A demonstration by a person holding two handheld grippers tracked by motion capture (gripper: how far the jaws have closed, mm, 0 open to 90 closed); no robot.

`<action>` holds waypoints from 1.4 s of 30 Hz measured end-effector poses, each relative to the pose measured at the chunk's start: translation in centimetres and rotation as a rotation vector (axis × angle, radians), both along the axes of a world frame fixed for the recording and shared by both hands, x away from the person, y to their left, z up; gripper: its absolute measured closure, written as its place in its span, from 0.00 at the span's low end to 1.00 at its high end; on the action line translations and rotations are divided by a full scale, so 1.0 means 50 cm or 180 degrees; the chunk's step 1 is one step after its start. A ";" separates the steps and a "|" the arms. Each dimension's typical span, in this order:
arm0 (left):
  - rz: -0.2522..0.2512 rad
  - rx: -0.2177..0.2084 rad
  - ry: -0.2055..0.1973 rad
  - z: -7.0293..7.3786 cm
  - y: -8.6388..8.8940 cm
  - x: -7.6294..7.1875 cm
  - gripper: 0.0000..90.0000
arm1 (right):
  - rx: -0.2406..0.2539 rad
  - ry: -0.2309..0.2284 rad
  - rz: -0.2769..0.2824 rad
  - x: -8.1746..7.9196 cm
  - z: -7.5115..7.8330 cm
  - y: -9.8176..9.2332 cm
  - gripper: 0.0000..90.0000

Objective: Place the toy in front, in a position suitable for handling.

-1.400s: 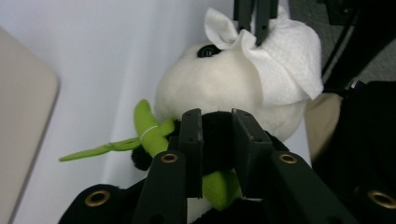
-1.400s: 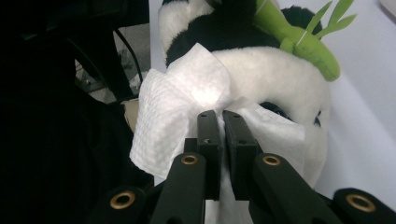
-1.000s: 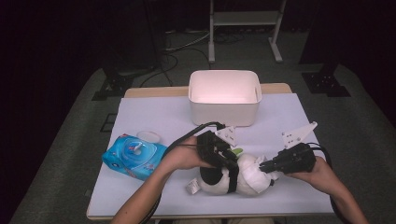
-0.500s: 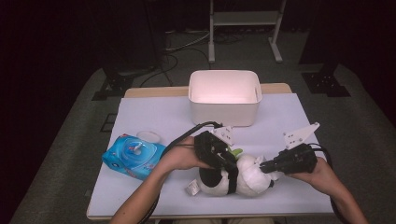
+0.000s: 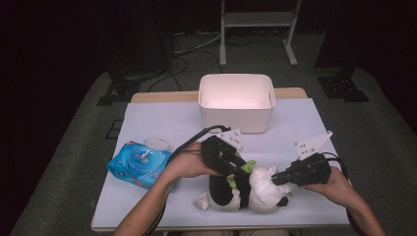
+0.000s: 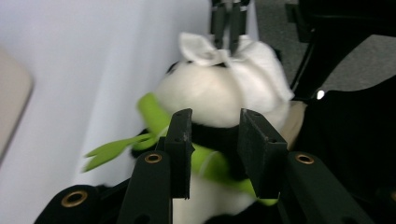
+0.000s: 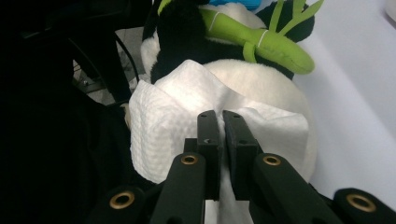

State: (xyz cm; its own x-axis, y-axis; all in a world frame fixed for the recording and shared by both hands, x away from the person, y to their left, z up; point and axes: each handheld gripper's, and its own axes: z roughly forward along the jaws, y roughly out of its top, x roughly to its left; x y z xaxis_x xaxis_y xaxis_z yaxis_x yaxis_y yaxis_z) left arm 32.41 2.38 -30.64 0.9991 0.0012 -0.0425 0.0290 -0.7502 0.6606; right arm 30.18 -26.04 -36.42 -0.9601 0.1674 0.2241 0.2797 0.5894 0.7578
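Fuzzy soft panda toy (image 5: 246, 189), bumpy white paper wipe (image 7: 187, 112), shiny plastic wipes pack (image 5: 138, 164), smooth matt plastic tub (image 5: 236, 105), matt black gripper pads (image 6: 182, 140).

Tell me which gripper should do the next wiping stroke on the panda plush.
Right. The right gripper is already shut on the white wipe lying on the panda plush; the left gripper straddles the plush's neck, probably steadying it.

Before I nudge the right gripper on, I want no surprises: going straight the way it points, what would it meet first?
The right gripper, its jaws shut on the white wipe, would press straight into the panda's white head. Past that lies the green bamboo, though depth is hard to judge.
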 end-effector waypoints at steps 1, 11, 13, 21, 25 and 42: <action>0.0000 0.0000 0.0000 0.000 0.000 0.000 0.72 | 0.0000 0.0000 0.0000 0.000 0.000 0.000 0.95; 0.0061 0.0076 0.0042 -0.018 -0.001 0.009 0.72 | -0.0002 0.0006 0.0040 -0.001 0.004 0.000 0.95; 0.0031 0.0096 0.0056 -0.023 -0.006 0.012 0.72 | -0.0009 0.0008 0.0098 -0.007 0.003 0.003 0.95; 0.0015 0.0147 0.0081 -0.036 -0.019 0.017 0.71 | 0.0115 -0.0133 -0.0126 0.004 0.019 -0.023 0.95; 0.0005 0.0219 0.0064 -0.038 -0.030 0.022 0.70 | -0.0043 -0.0053 0.0018 -0.001 0.004 -0.003 0.95; 0.0004 0.0409 0.0151 -0.075 -0.073 0.024 0.70 | 0.0001 -0.0021 0.0106 -0.010 -0.007 0.003 0.95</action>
